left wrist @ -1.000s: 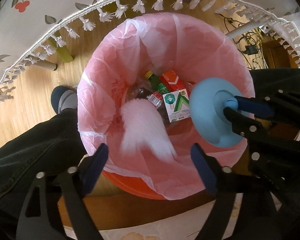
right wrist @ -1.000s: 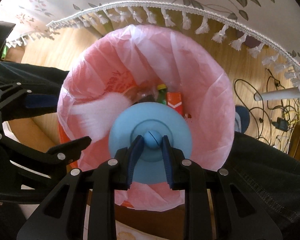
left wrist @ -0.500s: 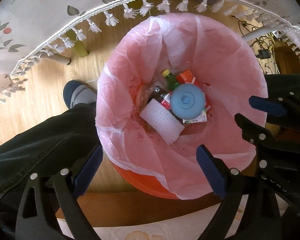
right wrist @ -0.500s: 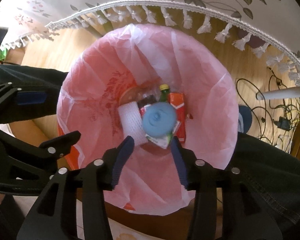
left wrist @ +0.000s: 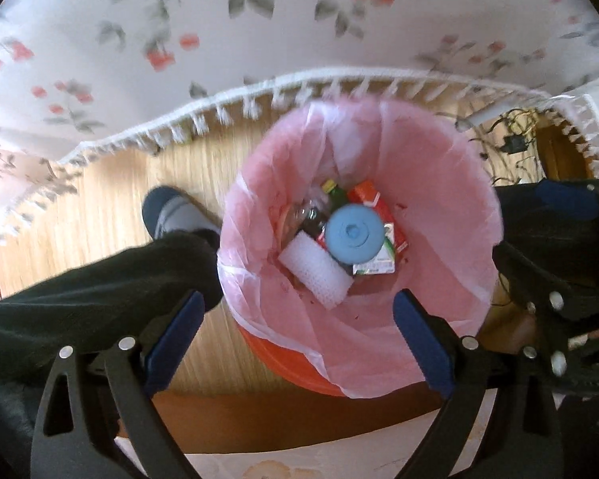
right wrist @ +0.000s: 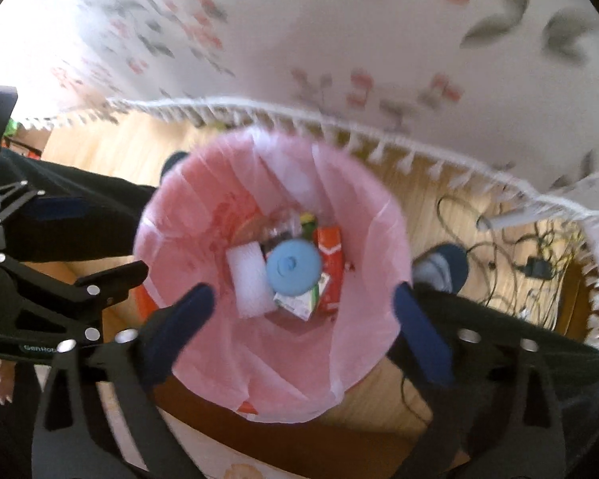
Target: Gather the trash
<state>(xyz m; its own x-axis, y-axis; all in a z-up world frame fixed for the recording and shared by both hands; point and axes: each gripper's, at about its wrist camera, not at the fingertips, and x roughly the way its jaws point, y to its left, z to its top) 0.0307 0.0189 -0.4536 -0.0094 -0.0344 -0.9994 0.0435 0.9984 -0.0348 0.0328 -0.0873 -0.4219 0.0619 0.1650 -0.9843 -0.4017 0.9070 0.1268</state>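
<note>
- Right gripper (right wrist: 299,311): fingers had just been opening and stood spread wide at the bottom of the right wrist frame, with nothing between them. A second earlier they were clamped on the knob of the blue lid (right wrist: 294,266).
- The blue lid now lay knob-up in the middle of the frame, at the bottom of the bin, on the green-and-white carton (right wrist: 304,302) and beside the red carton (right wrist: 330,257).
- Left gripper (left wrist: 295,331): fingers had also just been opening further, standing wide apart and empty at the bottom of the left wrist frame. The white foam wrap (left wrist: 314,276), seen falling a second ago, lay at rest just left of the lid.
- The pink-lined bin (left wrist: 451,183) looked smaller in both frames than a second before, and more of the floral tablecloth (left wrist: 259,32) filled the top, so both grippers had lifted away.
- A green-capped bottle (left wrist: 331,189) lay under the pile.
- Judgement: both items were delivered and this drop was done. Next would be returning to the desk for any remaining trash; none was visible in these views.
</note>
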